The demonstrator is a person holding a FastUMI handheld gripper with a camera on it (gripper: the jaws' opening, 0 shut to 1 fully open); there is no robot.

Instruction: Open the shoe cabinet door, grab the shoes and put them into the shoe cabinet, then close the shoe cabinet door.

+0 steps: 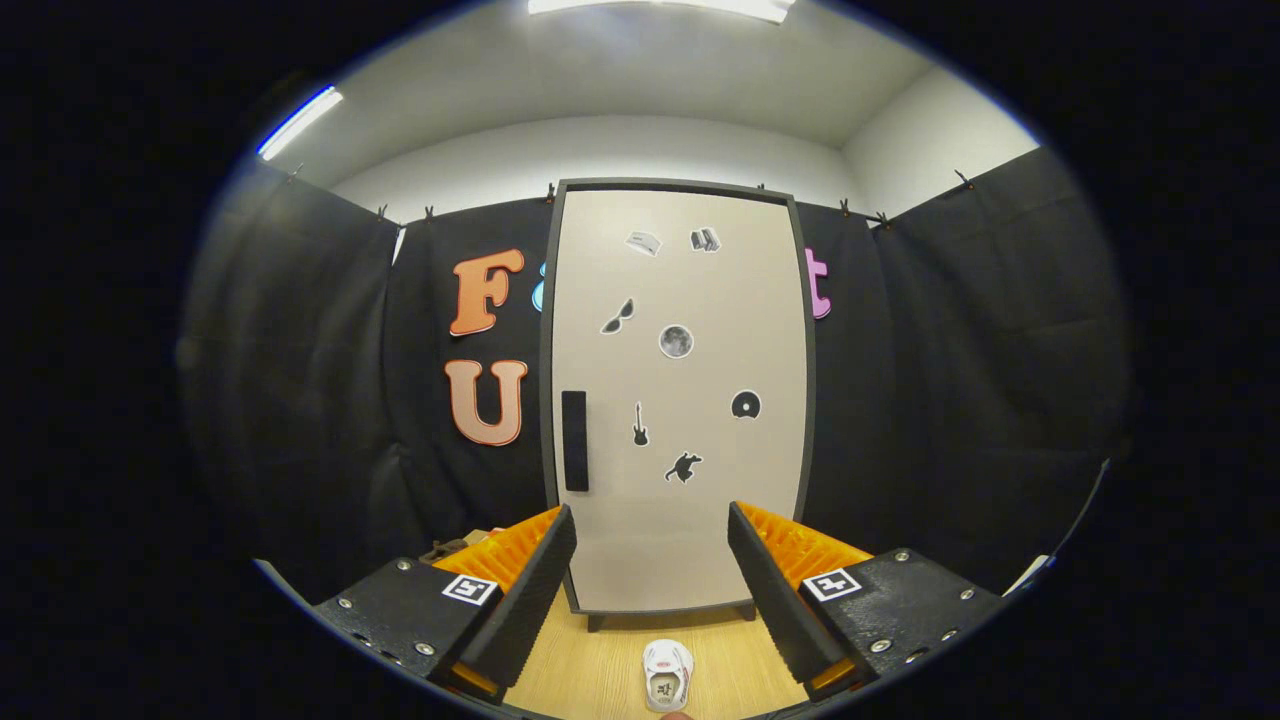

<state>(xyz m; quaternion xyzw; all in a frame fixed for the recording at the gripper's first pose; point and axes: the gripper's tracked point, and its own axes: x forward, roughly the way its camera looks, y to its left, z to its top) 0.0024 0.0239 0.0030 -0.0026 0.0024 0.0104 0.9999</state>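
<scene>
The shoe cabinet (680, 400) stands dead ahead at twelve o'clock from the claw (652, 580), upright against the black cloth wall, its pale door (700, 480) fully closed, so whatever is inside is hidden. The door's dark handle (575, 441) runs up and down near the left edge, at about eleven o'clock from the claw, which suggests the door swings from hinges on the right; the opening move will likely turn on reaching that strip. On the wooden desk (600, 670), one small white shoe (667, 675) lies at six o'clock, between the fingers and nearer than their tips, its long axis pointing toward the cabinet; I think the toe faces the door, though it is small. The claw's fingers stand wide apart, holding nothing.
</scene>
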